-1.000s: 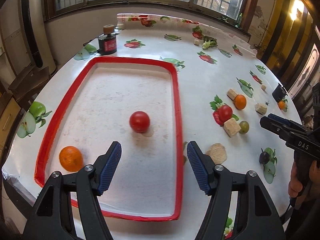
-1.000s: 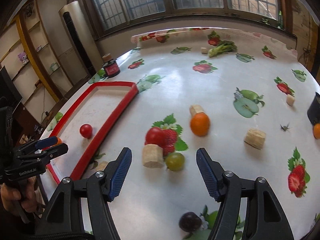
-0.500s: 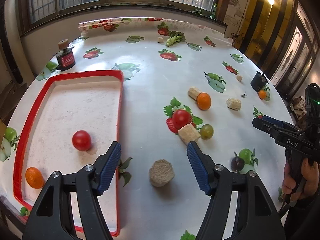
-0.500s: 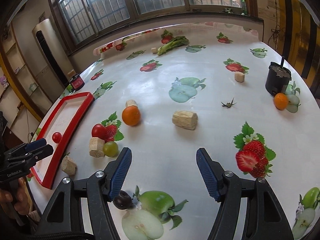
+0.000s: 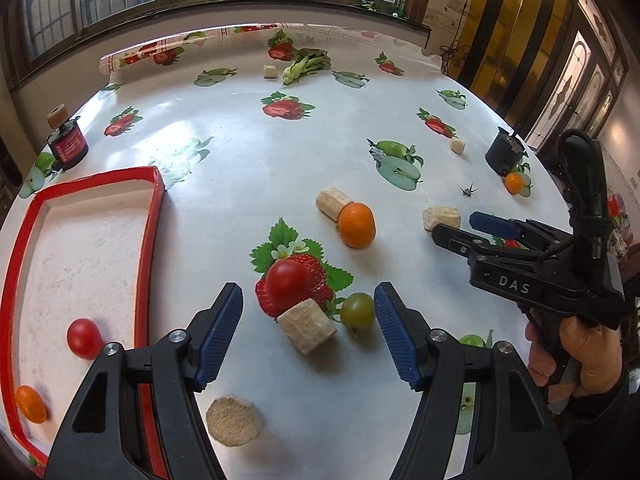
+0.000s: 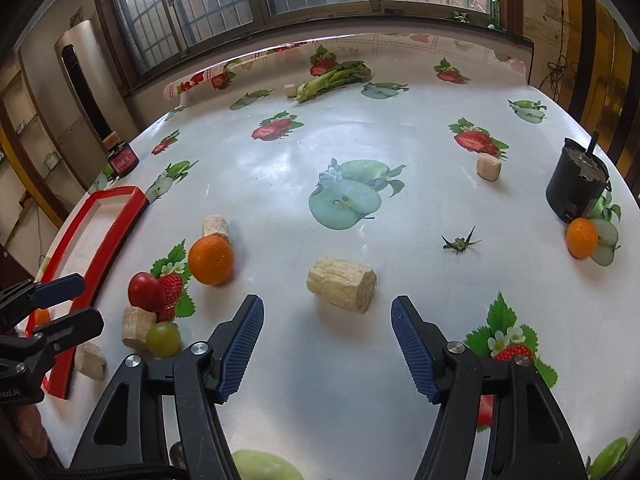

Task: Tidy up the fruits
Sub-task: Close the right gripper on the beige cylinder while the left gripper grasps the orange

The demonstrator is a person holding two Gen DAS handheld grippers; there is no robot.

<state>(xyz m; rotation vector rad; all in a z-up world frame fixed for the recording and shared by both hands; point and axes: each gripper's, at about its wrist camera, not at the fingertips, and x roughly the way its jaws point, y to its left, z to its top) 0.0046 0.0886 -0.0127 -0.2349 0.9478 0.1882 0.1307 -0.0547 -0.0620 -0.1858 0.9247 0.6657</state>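
Note:
The red-rimmed tray [image 5: 154, 216] at the left holds a red tomato [image 5: 83, 338] and a small orange [image 5: 30, 404]. On the table lie a red tomato [image 5: 287, 284], a green grape [image 5: 357, 309] and an orange [image 5: 356, 225]; they also show in the right wrist view: tomato [image 6: 145, 290], grape [image 6: 163, 338], orange [image 6: 211, 259]. Another small orange [image 6: 581, 237] lies at the far right. My left gripper [image 5: 309, 331] is open and empty, just short of the tomato and grape. My right gripper [image 6: 327, 347] is open and empty, near a cork piece [image 6: 341, 284].
Cork pieces lie about: [image 5: 307, 325], [image 5: 234, 421], [image 5: 332, 203], [image 5: 441, 218], [image 6: 488, 168]. A black pot [image 6: 578, 186] stands at the right, a dark jar [image 5: 67, 145] at the left, a leafy vegetable [image 6: 332, 79] at the back. A dark grape [image 6: 176, 452] is near the right gripper.
The left gripper has swung right, from over the tray to the tomato and grape. The right gripper has also swung right, towards the cork piece. Both stay open.

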